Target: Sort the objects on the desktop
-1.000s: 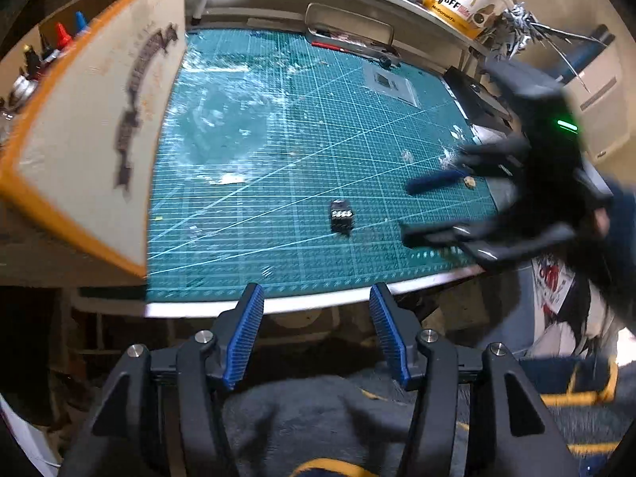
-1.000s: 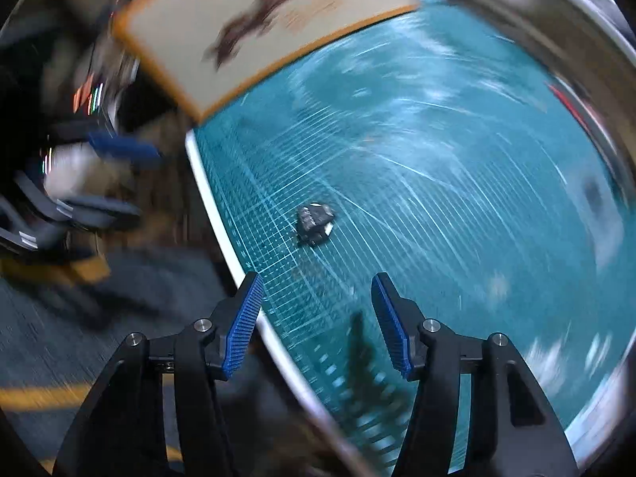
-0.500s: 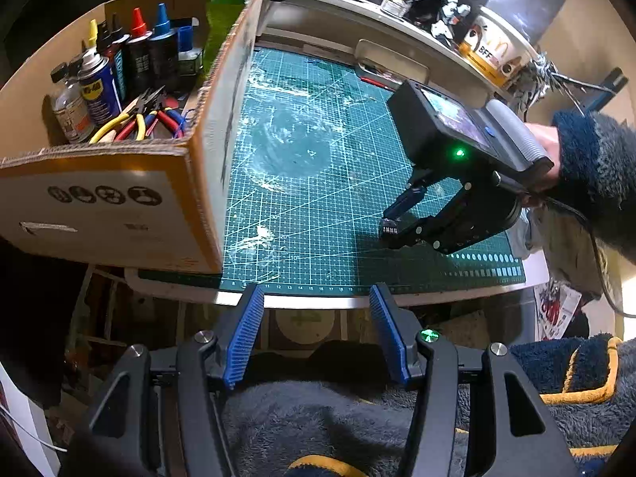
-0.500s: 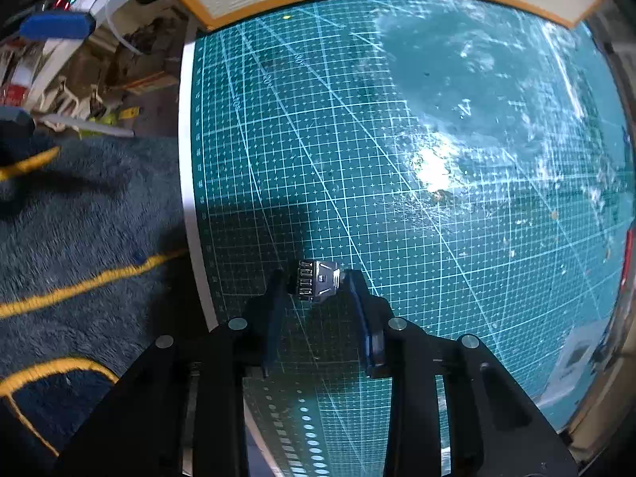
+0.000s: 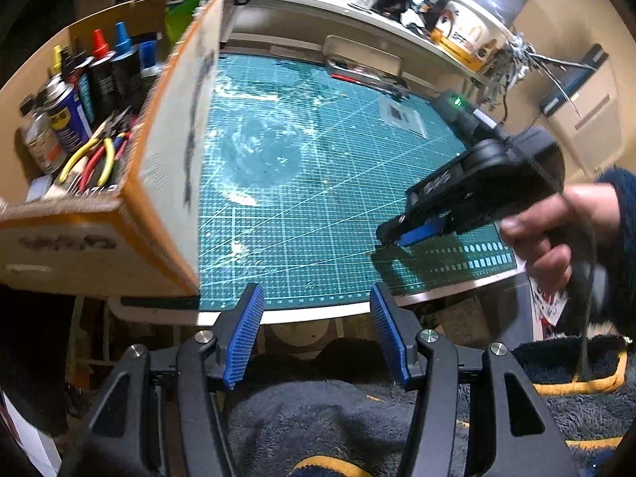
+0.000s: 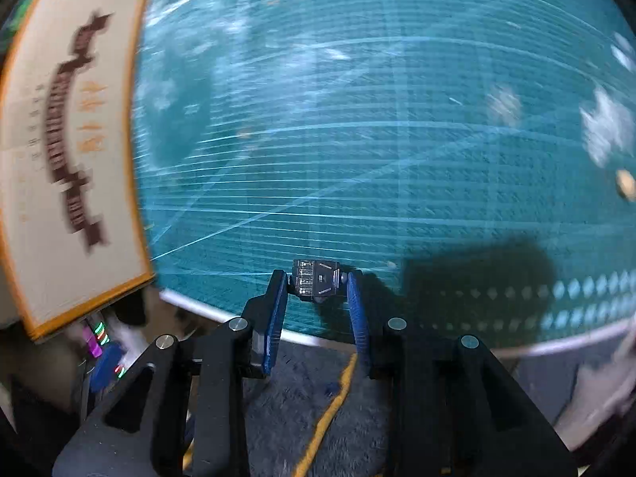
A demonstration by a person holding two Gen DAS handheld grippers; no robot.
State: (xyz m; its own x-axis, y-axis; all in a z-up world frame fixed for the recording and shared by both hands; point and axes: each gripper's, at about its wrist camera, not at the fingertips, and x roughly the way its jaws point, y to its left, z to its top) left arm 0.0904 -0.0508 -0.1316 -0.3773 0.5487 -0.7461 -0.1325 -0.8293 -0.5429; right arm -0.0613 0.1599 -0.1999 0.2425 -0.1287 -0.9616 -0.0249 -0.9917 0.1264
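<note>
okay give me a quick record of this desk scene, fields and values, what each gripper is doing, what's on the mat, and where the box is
right gripper: closed on a small black block with a row of metal ports, held at the fingertips
left gripper: jaws apart, nothing between them, at the mat's near edge
surface: green cutting mat, scratched and smeared white
box: cardboard box along the mat's left side
box contents: spray cans, bottles, pliers
person: hand on the right gripper's handle
</note>
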